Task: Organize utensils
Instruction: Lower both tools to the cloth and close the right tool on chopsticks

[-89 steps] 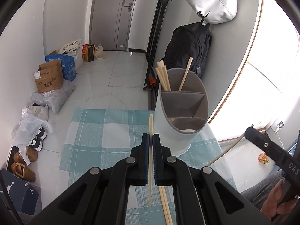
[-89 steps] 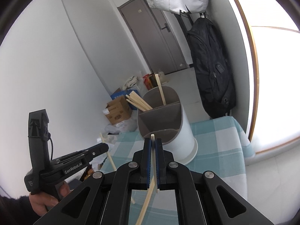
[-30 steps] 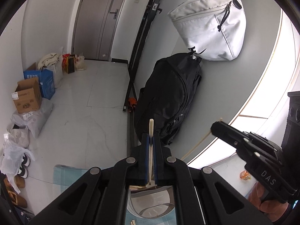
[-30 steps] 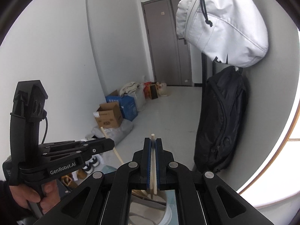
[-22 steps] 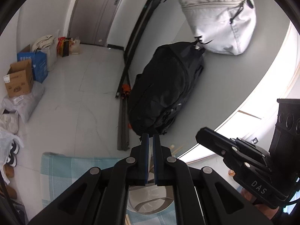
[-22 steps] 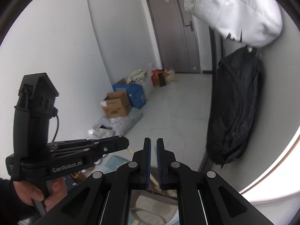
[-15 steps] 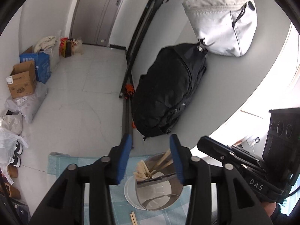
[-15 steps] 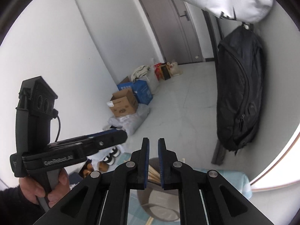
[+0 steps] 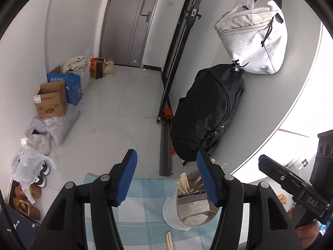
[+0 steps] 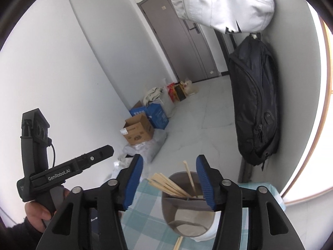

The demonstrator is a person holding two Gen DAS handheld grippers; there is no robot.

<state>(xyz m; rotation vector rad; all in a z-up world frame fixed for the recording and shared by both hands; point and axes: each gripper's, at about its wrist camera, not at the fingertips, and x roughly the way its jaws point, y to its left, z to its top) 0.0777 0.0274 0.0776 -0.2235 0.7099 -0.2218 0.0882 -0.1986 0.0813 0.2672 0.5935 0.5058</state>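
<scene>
A grey-and-white utensil holder (image 9: 173, 212) (image 10: 166, 210) stands on the checked cloth (image 9: 143, 189), below both grippers. Several wooden chopsticks (image 9: 183, 184) (image 10: 168, 184) lean in its far compartment; the nearer compartments look empty. My left gripper (image 9: 167, 156) hangs above the holder with its jaws opening and nothing between them. Over the holder my right gripper (image 10: 169, 158) is opening its jaws too, and they hold nothing. Loose chopsticks (image 9: 169, 239) (image 10: 179, 242) lie on the cloth in front of the holder. Each gripper shows in the other's view, the right gripper (image 9: 291, 185) and the left gripper (image 10: 68, 168).
A black backpack (image 9: 208, 112) leans on the wall behind the table under a hanging white bag (image 9: 254, 41). Cardboard boxes (image 9: 52, 100), plastic bags and shoes (image 9: 27, 198) line the floor at the left. A hand (image 10: 37, 210) grips the left tool.
Both grippers were shut on a chopstick each; both have let go and spread their jaws. Both views tipped down, bringing the holder, with more chopsticks in it, back into sight.
</scene>
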